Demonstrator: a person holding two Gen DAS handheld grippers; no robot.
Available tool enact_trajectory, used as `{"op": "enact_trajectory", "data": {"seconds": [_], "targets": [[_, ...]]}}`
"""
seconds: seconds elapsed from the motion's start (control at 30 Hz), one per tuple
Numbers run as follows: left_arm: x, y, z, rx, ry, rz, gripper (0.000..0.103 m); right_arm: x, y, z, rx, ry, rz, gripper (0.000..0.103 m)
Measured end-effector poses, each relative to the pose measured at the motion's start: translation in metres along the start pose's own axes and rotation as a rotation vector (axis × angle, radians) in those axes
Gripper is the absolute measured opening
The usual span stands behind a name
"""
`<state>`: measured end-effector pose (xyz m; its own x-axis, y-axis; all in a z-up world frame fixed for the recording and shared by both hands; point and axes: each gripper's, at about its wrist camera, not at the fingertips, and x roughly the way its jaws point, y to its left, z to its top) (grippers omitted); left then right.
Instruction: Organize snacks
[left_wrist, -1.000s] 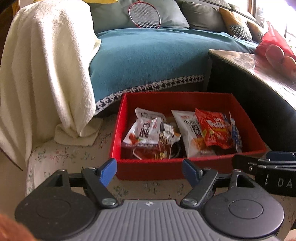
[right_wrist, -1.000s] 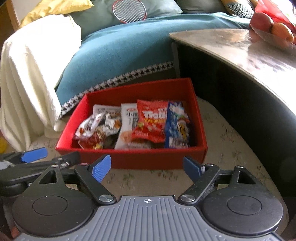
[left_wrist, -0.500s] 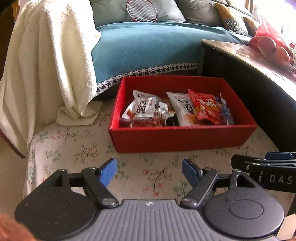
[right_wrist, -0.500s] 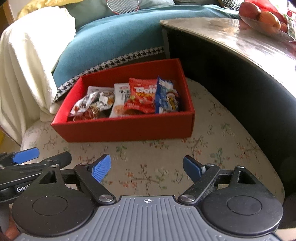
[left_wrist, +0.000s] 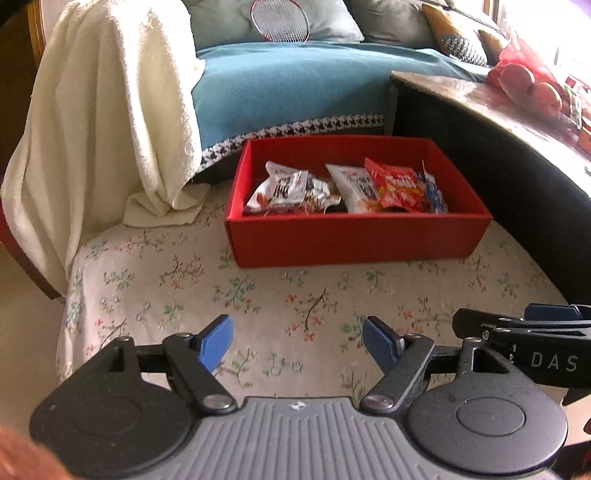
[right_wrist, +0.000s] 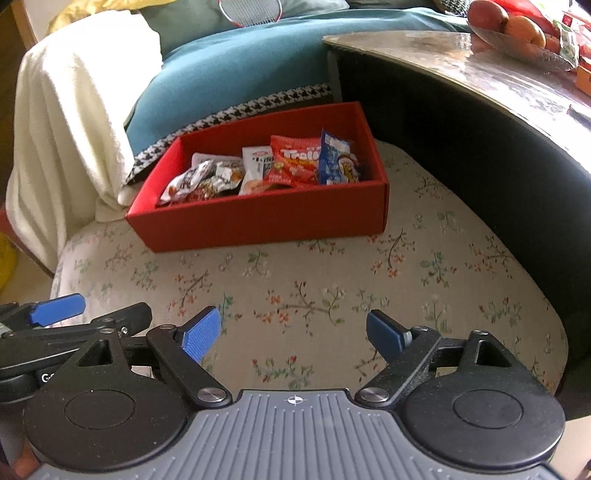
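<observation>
A red box (left_wrist: 354, 240) sits on a floral cushion (left_wrist: 258, 295) and holds several snack packets: a silver-brown one (left_wrist: 288, 192) at left, a white one (left_wrist: 354, 186), a red one (left_wrist: 399, 184) and a blue one (left_wrist: 434, 192) at right. The box also shows in the right wrist view (right_wrist: 266, 218), with the red packet (right_wrist: 295, 160) and blue packet (right_wrist: 338, 162). My left gripper (left_wrist: 297, 343) is open and empty, well back from the box. My right gripper (right_wrist: 293, 334) is open and empty, beside the left one.
A dark table (right_wrist: 480, 110) with a bowl of fruit (right_wrist: 517, 29) stands at the right. A sofa with a blue cover (left_wrist: 288, 92), a cream towel (left_wrist: 110, 129) and a badminton racket (left_wrist: 279, 18) lies behind the box.
Both grippers have pulled back and up from the red box, which now looks smaller and farther away. Both stay open and empty.
</observation>
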<state>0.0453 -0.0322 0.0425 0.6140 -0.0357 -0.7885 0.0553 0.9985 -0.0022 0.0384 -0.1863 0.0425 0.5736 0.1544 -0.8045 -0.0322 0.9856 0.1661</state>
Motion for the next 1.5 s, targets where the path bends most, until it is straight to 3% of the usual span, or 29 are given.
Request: {"op": "enact_trajectory", "data": {"seconds": [0.93, 1.37, 1.5], "targets": [[-0.001, -0.0025, -0.0106, 0.021, 0.039, 0.004, 0.07, -0.0002, -0.001, -0.0072, 0.0, 0.02, -0.004, 0.09], [-0.0037, -0.0005, -0.0107, 0.001, 0.01, -0.011, 0.07, -0.0029, -0.0015, -0.0068, 0.008, 0.003, 0.012, 0.09], [-0.0047, -0.0041, -0.0112, 0.017, -0.002, 0.02, 0.07, -0.0013, 0.0023, -0.0074, -0.014, 0.01, 0.012, 0.09]]}}
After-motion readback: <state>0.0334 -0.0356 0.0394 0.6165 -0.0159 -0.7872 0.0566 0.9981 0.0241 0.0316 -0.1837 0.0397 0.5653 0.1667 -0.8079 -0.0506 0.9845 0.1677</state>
